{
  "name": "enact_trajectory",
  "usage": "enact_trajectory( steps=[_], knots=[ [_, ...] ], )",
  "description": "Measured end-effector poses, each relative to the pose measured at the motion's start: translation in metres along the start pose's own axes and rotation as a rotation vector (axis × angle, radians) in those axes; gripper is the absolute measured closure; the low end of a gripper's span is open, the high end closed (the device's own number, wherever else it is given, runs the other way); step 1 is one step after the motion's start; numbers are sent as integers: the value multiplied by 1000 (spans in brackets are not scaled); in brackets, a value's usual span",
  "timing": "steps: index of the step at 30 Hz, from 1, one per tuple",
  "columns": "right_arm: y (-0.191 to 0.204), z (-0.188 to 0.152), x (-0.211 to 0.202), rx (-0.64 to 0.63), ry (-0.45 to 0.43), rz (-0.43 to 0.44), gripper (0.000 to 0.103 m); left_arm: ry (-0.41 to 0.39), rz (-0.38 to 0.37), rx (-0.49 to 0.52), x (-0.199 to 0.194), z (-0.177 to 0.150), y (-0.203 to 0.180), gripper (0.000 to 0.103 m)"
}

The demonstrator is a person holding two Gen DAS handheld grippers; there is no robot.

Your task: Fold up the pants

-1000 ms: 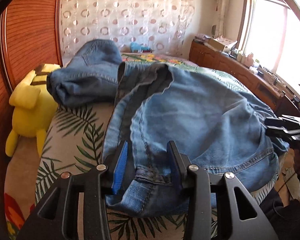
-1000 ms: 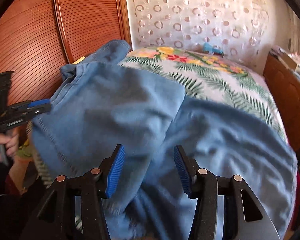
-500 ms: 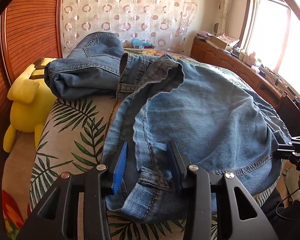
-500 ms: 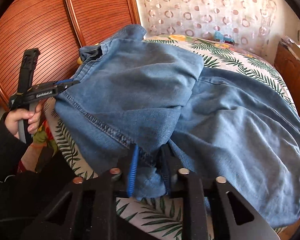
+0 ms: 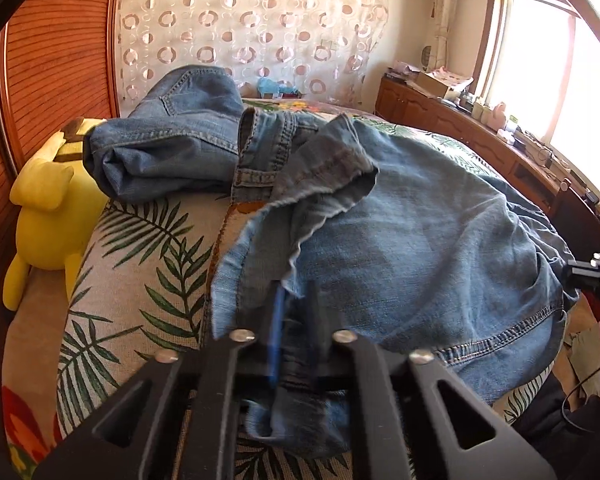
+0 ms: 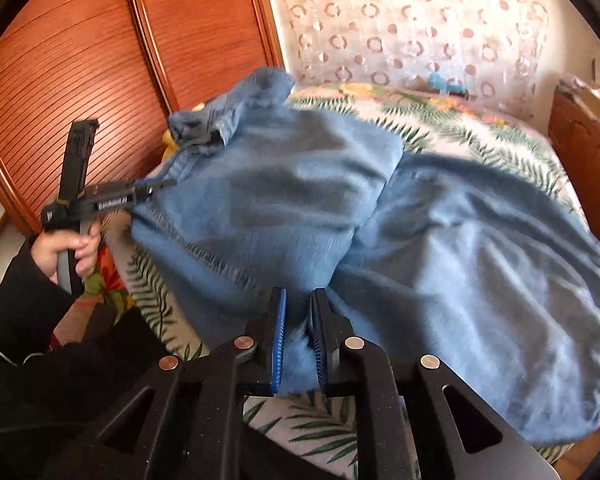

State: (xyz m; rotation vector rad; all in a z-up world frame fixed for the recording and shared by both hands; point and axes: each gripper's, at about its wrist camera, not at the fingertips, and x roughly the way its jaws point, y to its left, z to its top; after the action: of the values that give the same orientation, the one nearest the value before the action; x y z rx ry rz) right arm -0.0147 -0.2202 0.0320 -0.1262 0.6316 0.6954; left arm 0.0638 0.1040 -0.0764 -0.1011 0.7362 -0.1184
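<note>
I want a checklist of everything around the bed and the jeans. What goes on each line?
Surface: bed with palm-leaf print cover, partly covered by denim.
Job's things: light blue denim jeans spread across the bed, waistband folded back.
Clutter: second, darker pair of folded jeans near the headboard; yellow plush toy beside the bed.
Grippers: left hand-held gripper has just closed on the jeans' edge; right hand-held gripper is clamped on the jeans' fabric.
Cables: thin dark cable at the right edge of the left wrist view.
Surroundings: wooden slatted wardrobe, circle-patterned curtain, bright window, cluttered wooden sideboard.
</note>
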Motion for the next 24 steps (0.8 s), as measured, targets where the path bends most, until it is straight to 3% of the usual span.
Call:
enact_trajectory(
  steps=[4,12,14,16,18,22,24],
  knots=[
    [-10,2,-7,17,-39,-21,89,-35,58,-38,-9,2,11,98],
    [-26,7,-2,48,-63,-61,88,-9,59,-56,-8,-1,18,98],
    [-26,8,3,51,-60,-68,88,-10,72,-49,-9,1,14,88],
    [-24,12,10,51,-53,-79,88,-26,77,-37,-14,4,11,68],
    [-24,11,15,49,-48,-92,88,-49,75,-18,-20,8,5,56],
    [-23,16,29,50,-38,-111,88,-72,43,14,-23,19,-7,37],
    [-25,18,34,53,-33,-114,87,-71,30,38,-17,28,-16,37]
  ],
)
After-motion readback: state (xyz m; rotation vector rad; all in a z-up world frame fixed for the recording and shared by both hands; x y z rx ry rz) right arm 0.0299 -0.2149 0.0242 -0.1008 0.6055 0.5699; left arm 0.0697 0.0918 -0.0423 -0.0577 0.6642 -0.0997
